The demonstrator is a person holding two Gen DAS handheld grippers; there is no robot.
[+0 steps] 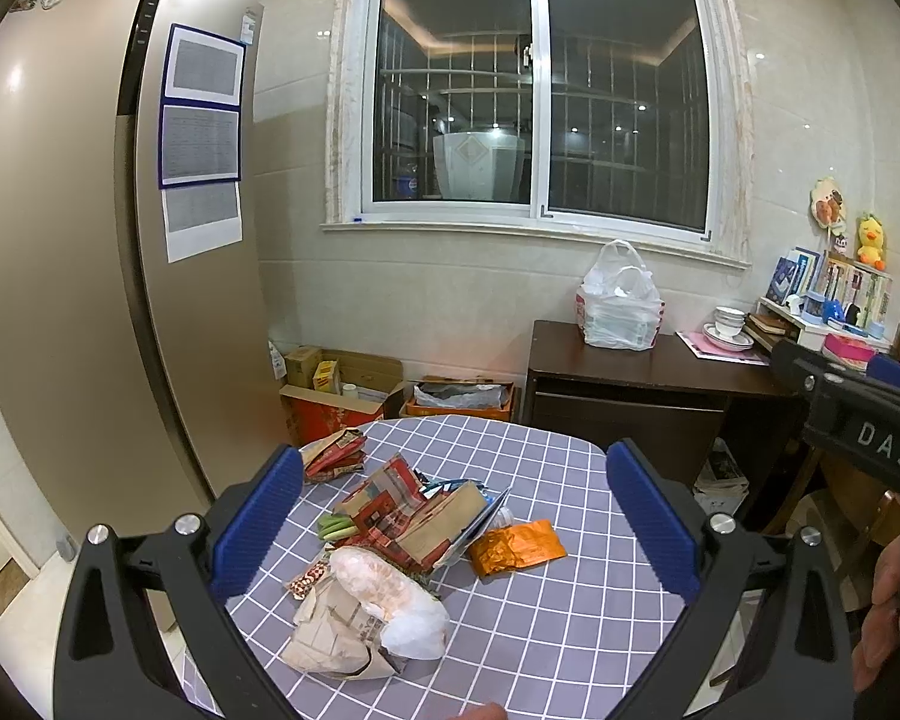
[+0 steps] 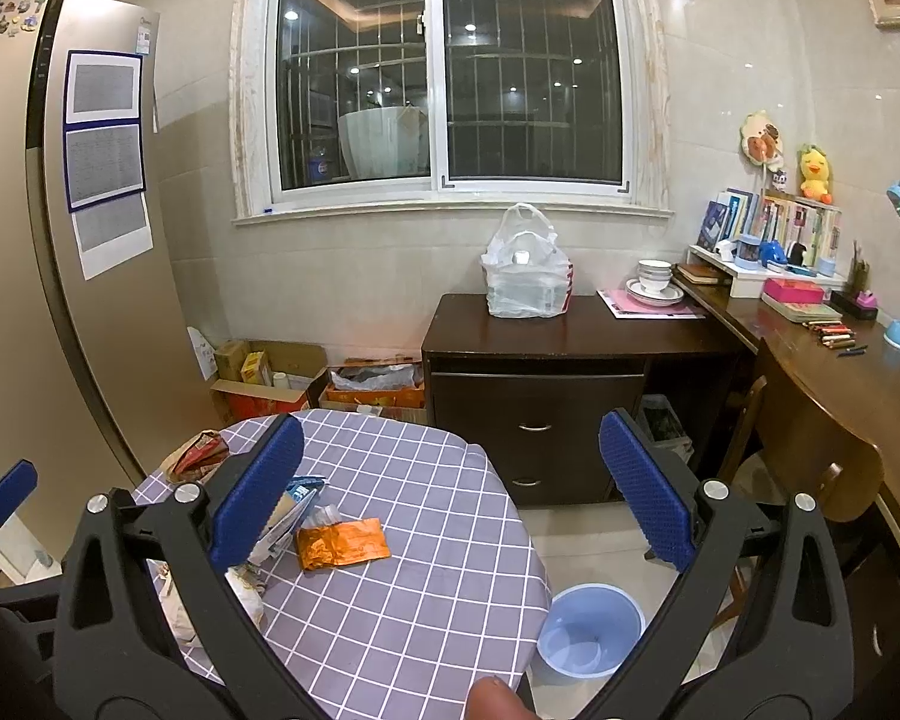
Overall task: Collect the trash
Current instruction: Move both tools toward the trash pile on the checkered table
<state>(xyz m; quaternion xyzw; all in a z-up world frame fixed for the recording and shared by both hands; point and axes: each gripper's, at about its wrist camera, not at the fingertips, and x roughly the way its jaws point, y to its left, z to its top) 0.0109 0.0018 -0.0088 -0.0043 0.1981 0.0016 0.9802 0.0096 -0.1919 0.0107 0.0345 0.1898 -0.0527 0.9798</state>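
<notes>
White "DAS" lettering marks the right tool (image 2: 450, 492), spread wide like the left tool (image 1: 455, 513).

Black claw (image 1: 455, 525), blue ribbed pads (image 1: 258, 531)

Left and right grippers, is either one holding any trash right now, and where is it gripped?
Nothing is held. The left gripper and right gripper both have jaws wide open above the table, and the trash pile lies untouched.
</notes>
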